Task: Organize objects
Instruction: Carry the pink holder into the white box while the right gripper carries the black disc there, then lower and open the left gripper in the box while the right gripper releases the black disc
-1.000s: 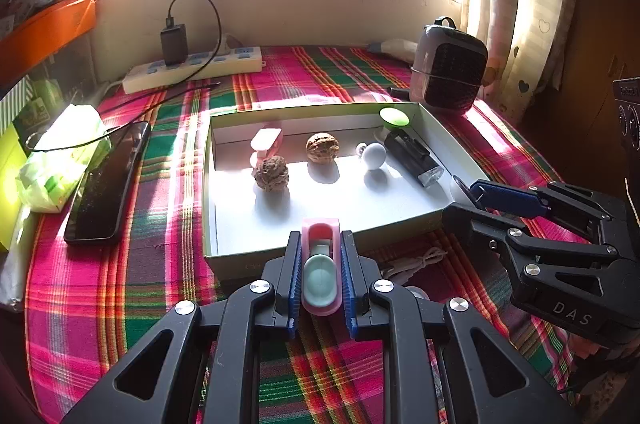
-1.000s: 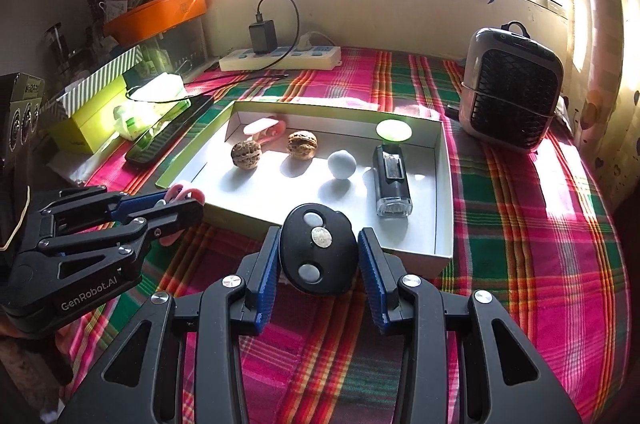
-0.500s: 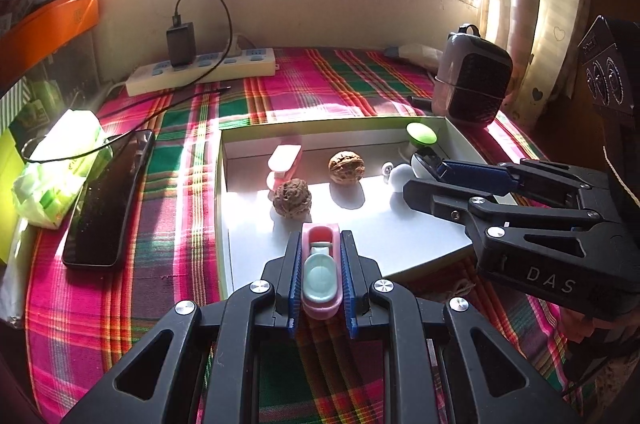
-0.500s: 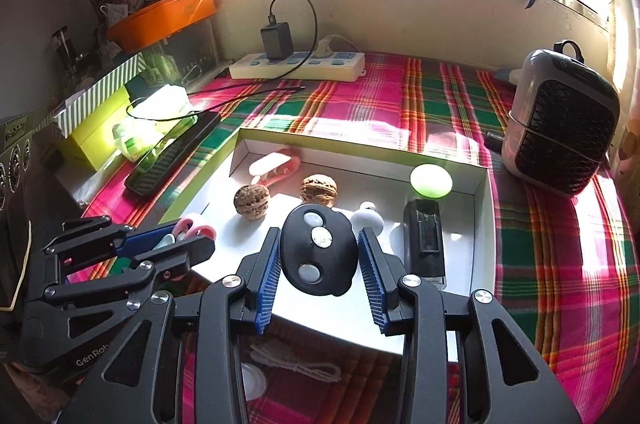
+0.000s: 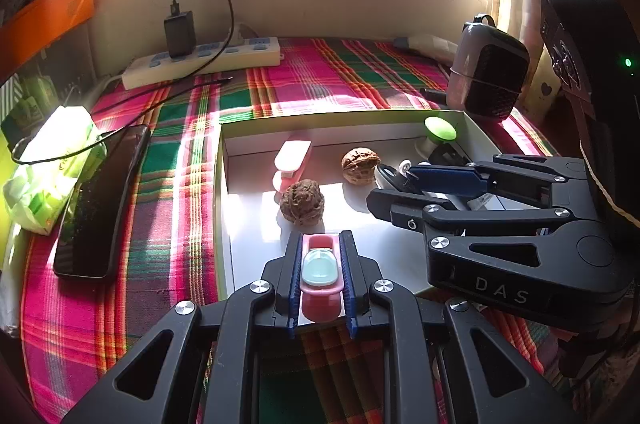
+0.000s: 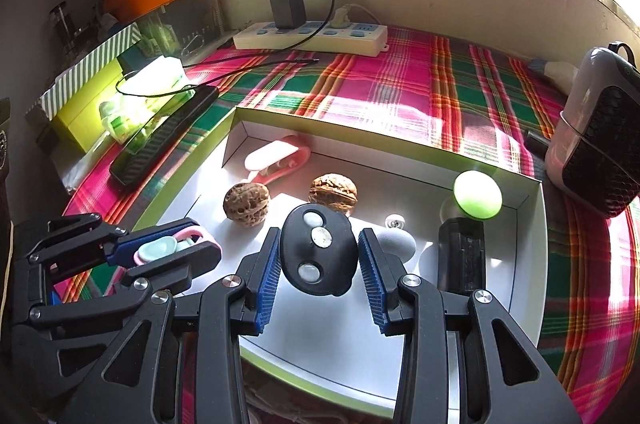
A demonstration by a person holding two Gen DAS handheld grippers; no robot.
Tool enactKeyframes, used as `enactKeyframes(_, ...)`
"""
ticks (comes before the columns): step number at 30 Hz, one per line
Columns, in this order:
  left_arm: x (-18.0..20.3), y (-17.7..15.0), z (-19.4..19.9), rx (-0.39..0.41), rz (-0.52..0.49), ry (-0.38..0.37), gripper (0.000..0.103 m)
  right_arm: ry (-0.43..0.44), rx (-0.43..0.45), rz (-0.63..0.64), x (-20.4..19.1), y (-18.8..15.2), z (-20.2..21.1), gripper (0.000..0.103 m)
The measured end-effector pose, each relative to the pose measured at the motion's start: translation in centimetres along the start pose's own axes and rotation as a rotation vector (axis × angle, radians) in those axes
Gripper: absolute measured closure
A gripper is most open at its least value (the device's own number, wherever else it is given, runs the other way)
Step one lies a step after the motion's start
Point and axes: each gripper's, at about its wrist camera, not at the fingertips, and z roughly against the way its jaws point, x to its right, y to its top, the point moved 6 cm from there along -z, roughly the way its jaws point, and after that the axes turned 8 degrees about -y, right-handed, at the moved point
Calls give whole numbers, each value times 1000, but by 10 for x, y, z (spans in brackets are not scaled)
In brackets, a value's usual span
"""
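In the white box [image 6: 532,224], two walnuts [image 6: 245,202], green ball [image 6: 477,199], left hand-held gripper [image 5: 320,278] gripping pink clip [image 5: 320,264], right hand-held gripper [image 6: 318,258] gripping black fob [image 6: 318,250].

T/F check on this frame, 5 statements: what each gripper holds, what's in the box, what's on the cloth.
1. The left gripper is shut on a pink clip with a mint oval pad. True.
2. The right gripper is empty. False: it grips a black oval remote with round buttons.
3. Two brown walnuts lie in the shallow white box. True.
4. The box has a lid on. False: it is open.
5. The white power strip sits on the plaid cloth, outside the box. True.
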Motion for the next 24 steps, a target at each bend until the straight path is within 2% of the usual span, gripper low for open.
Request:
enactKeyframes(10,-6,0,-12,-22,5,3,87,-19,-38,21,1,7,-18,63)
enactKeyframes(24,-6,3,-17,-22,-12,16,87,-58,-23,40,3,13,-25,64)
